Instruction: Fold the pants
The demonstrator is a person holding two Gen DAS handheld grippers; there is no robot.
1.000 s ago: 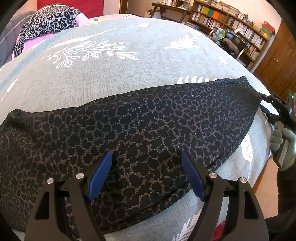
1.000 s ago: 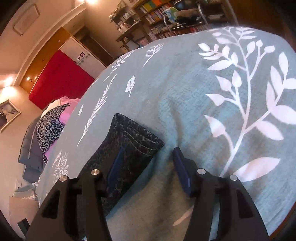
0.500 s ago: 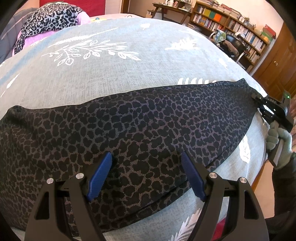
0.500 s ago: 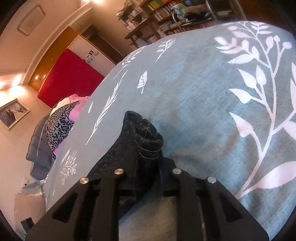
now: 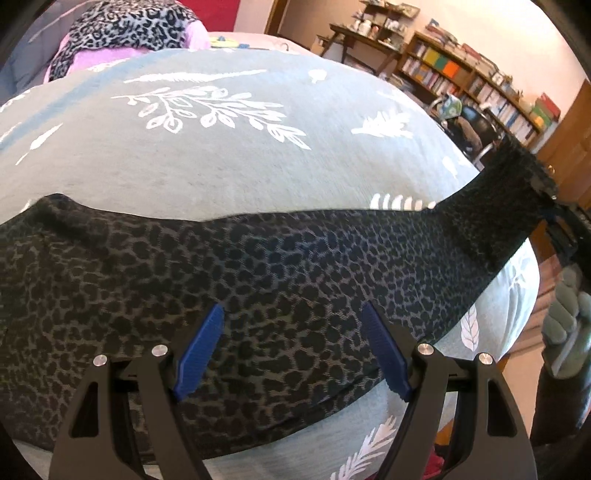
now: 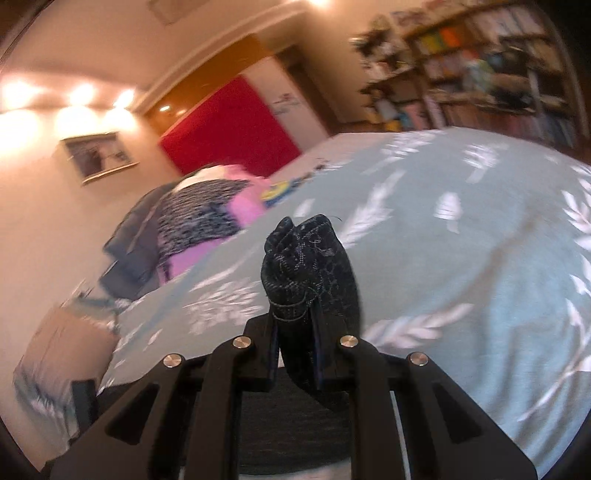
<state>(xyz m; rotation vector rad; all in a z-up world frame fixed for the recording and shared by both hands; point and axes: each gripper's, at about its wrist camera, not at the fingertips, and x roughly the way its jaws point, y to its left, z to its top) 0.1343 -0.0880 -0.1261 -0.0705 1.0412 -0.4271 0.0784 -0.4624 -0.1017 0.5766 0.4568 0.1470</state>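
Dark leopard-print pants [image 5: 258,280] lie stretched across the grey-green leaf-print bed [image 5: 221,158]. My left gripper [image 5: 291,332] is open, its blue pads hovering just over the pants' near edge. My right gripper [image 6: 295,332] is shut on the hem end of the pants [image 6: 310,266], bunched between its fingers and lifted off the bed. In the left wrist view that lifted end [image 5: 513,192] rises at the far right, where the right gripper [image 5: 554,210] and a gloved hand hold it.
A pile of pink and leopard-print bedding [image 5: 125,29] sits at the head of the bed, also seen in the right wrist view [image 6: 207,218]. Bookshelves [image 5: 480,88] and a chair stand beyond the bed's far side. A red panel [image 6: 229,122] is on the wall.
My right gripper shut on the pants' hem end and lifted it up off the bed. The left gripper stayed open over the pants.
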